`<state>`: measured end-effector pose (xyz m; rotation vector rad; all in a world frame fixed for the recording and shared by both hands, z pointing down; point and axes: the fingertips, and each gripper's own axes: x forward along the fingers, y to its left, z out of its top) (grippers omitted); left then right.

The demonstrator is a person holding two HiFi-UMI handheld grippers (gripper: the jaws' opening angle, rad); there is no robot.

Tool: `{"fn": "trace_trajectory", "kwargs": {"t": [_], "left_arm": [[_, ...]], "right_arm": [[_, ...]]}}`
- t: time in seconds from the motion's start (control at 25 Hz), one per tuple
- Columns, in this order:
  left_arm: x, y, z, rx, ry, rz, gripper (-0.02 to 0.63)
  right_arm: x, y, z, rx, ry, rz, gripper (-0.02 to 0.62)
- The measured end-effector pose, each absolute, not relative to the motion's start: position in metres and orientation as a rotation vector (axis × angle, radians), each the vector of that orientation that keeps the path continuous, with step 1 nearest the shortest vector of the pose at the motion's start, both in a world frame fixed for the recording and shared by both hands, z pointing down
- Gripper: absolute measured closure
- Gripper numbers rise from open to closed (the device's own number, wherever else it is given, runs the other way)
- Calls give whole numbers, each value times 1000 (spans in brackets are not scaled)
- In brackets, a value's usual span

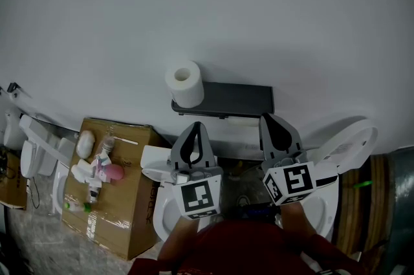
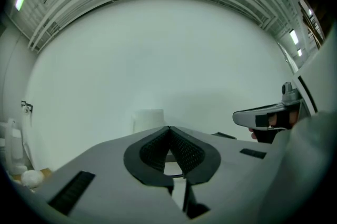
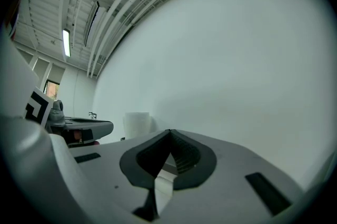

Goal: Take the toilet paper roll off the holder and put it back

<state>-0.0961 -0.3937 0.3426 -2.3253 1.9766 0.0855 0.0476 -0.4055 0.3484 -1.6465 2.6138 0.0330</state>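
On holder left end: roll stands upright | we hold left gripper just below holder, jaws closed on nothing | right gripper beside it, under holder's right end, jaws closed, empty

No legible text anywhere. Brown cardboard box: dark print on its side, too small to read. Left white cube and right white cube: black square marker patterns only.
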Motion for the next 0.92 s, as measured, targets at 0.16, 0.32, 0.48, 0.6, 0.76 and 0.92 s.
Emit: {"fn": "trace_trajectory", "kwargs": {"t": [0.16,0.32,0.48,0.6,0.76,0.92], "left_arm": [[-96,-394,344,-2322,1975,76,591],[-96,-394,345,-2326,1979,77,591],[-96,-396,354,-2323,1988,35,591],[-95,-395,357,-2327,1995,33,591],[-95,-396,357,-2341,1999,66,591],[-96,-395,358,-2338,2005,48,591]], "right_arm": [[45,-405,350,-1641,2621,26,586],[43,-405,349,-1634,2629,34,586],[42,-403,349,-1623,2645,52,586],[42,-403,351,-1629,2647,46,586],[40,-403,354,-1635,2648,37,586],[39,-402,353,-1627,2662,52,586]]}}
